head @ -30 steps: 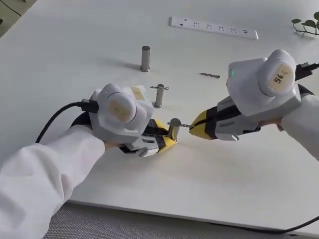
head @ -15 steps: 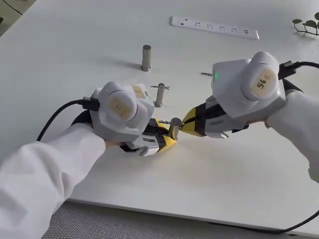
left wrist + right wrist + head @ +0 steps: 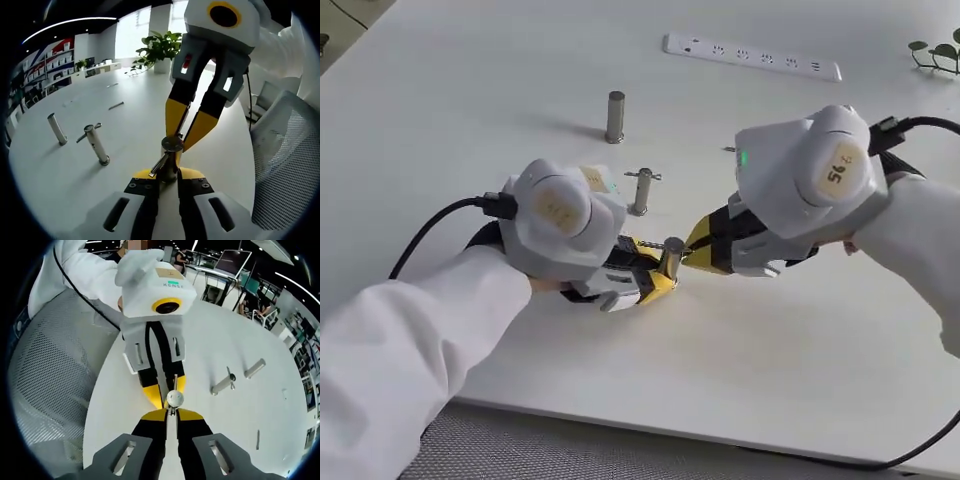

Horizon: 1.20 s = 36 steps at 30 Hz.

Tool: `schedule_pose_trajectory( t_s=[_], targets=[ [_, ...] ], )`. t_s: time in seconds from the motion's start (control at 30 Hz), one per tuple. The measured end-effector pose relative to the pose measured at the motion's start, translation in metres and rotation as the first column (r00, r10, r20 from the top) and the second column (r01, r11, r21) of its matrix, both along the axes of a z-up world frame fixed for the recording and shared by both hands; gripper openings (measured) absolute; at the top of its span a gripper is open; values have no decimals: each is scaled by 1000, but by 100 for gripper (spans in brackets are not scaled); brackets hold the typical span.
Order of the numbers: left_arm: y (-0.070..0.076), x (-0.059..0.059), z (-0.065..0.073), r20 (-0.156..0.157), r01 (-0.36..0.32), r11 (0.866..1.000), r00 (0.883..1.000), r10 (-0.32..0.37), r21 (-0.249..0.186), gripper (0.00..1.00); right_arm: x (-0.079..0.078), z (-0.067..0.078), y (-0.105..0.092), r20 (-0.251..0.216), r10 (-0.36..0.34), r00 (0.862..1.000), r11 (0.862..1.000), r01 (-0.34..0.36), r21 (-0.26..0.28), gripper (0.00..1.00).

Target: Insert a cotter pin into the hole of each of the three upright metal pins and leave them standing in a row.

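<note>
I read the thin grey steel cotter pin (image 3: pixel 159 165) as light, stiff and slick, prone to twisting, so I'd grip it only by its outer end. It sits crosswise through the hole near the top of the nearest short upright grey metal pin (image 3: pixel 670 256), with its tip poking out towards the left gripper (image 3: pixel 168 176), whose jaws are clamped low on that upright pin's shaft. The right gripper (image 3: pixel 172 415) meets the pin top from the opposite side, jaws nearly together on what looks like the cotter pin's end, though it's too small to be sure.
</note>
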<state>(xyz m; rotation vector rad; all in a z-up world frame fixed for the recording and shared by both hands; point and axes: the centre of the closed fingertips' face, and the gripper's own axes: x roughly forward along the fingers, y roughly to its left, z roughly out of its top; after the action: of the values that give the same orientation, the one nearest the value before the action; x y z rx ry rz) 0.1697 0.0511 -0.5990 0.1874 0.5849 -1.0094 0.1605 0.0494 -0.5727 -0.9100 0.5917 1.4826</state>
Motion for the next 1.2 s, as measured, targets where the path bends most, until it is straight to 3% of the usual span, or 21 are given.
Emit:
schedule_pose_trajectory(
  t_s=[0.1, 0.2, 0.43, 0.47, 0.6, 0.67, 0.77, 0.87, 0.97, 1.0, 1.2],
  targets=[
    [1, -2, 2, -21, 3, 1000, 1000, -4, -26, 14, 0, 1, 0, 0, -24, 1000, 1000, 24, 15, 13],
    [3, -7, 1, -32, 25, 1000, 999, -25, -18, 24, 1, 3, -1, -12, -62, 998, 997, 62, 39, 14],
    [4, -8, 21, -47, 22, 994, 999, -27, -106, 48, -4, 8, 0, -81, -140, 987, 981, 149, 122, 18],
    [2, -11, 27, -52, 34, 990, 998, -42, -139, 52, -5, 8, 1, -89, -147, 985, 979, 158, 129, 18],
    [5, -23, 39, -39, 84, 982, 995, -91, -169, 72, -9, 7, 2, -123, -149, 981, 974, 167, 155, 21],
    [7, -31, 42, -48, 109, 979, 992, -119, -174, 85, -9, 6, 3, -133, -158, 978, 971, 178, 161, 24],
    [12, -39, 45, -52, 123, 977, 990, -134, -173, 95, -8, 5, 4, -145, -166, 976, 967, 189, 169, 26],
    [19, -46, 45, -68, 119, 979, 989, -132, -165, 99, -8, 4, 6, -152, -169, 974, 965, 195, 174, 26],
    [23, -52, 49, -63, 126, 978, 988, -138, -165, 99, -8, 3, 7, -160, -175, 971, 963, 203, 177, 27],
    [25, -52, 51, -44, 129, 979, 990, -137, -157, 99, -8, 3, 8, -162, -176, 971, 963, 205, 178, 28],
    [31, -55, 56, -46, 121, 981, 990, -129, -150, 99, -6, 2, 12, -169, -180, 969, 960, 211, 183, 28]
  ],
)
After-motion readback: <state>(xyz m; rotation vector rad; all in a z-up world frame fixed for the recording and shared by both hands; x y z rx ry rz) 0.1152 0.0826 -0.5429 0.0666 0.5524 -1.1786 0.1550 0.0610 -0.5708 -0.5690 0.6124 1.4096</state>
